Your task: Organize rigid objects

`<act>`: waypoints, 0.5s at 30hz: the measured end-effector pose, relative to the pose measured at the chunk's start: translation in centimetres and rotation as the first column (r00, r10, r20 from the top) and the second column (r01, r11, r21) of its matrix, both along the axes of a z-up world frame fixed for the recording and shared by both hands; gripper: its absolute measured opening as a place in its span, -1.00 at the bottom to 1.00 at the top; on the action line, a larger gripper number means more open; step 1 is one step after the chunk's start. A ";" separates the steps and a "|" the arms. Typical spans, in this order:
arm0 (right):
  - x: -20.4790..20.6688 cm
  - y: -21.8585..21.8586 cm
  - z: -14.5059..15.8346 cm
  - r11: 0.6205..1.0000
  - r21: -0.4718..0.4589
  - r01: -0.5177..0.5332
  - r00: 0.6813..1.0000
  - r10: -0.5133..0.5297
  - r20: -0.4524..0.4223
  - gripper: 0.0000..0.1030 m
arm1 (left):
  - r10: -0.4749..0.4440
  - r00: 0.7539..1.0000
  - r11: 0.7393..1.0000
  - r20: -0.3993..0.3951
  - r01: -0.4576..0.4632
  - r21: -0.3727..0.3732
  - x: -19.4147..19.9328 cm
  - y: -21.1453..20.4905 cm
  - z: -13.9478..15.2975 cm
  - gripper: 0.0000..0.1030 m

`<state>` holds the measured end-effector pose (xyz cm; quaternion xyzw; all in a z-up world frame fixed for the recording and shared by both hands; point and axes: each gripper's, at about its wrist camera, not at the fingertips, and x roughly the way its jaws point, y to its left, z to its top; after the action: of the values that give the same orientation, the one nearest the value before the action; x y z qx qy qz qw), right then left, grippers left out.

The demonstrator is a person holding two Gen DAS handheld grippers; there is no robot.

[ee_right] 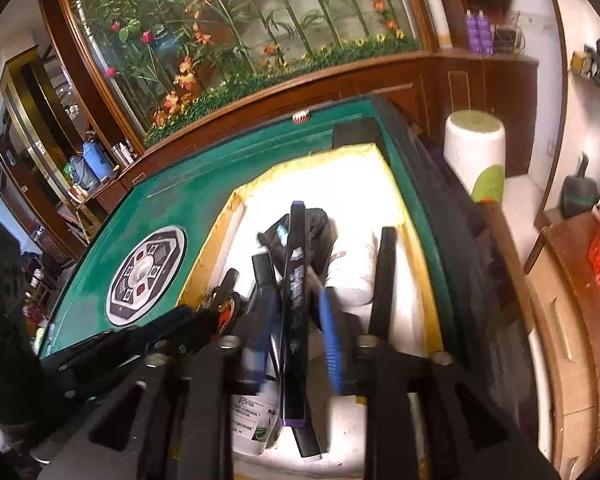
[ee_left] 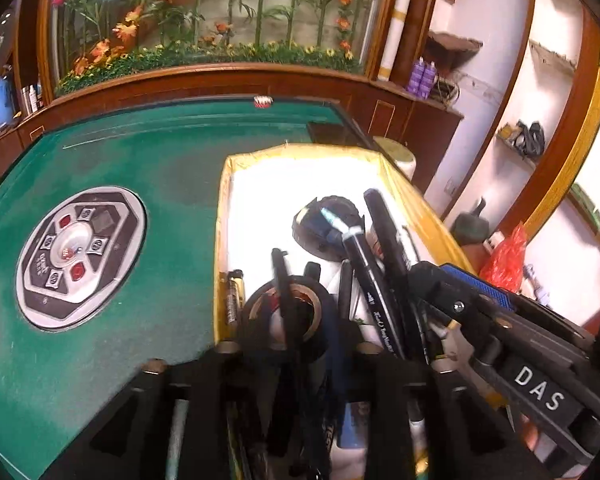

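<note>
Pens (ee_left: 374, 280) — tape roll (ee_left: 296, 312) — yellow tray (ee_left: 228, 168)

A home games room, by the look of it. A green felt mahjong table (ee_left: 140, 168) has a round grey dice console (ee_left: 80, 258) at its middle. Behind the table stands a carved dark-wood cabinet (ee_right: 340, 92) with a glass-fronted display of artificial flowers and bamboo (ee_left: 220, 12).

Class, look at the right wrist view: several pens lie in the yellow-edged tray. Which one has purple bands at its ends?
The long black marker between the right tongs has purple bands at both ends; the pens beside it are plain black.
</note>
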<state>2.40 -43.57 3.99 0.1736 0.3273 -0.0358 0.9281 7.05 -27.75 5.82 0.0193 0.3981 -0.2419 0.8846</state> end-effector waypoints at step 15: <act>-5.6 2.2 2.6 0.986 -0.093 0.135 0.977 -0.117 0.179 0.61 | 0.079 0.943 0.997 0.325 -0.080 -0.010 -11.1 10.2 3.1 0.97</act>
<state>-3.23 -41.39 6.57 0.1477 0.2314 -0.0966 0.9567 -4.01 -17.58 8.96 0.0444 0.2480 -0.1987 0.9471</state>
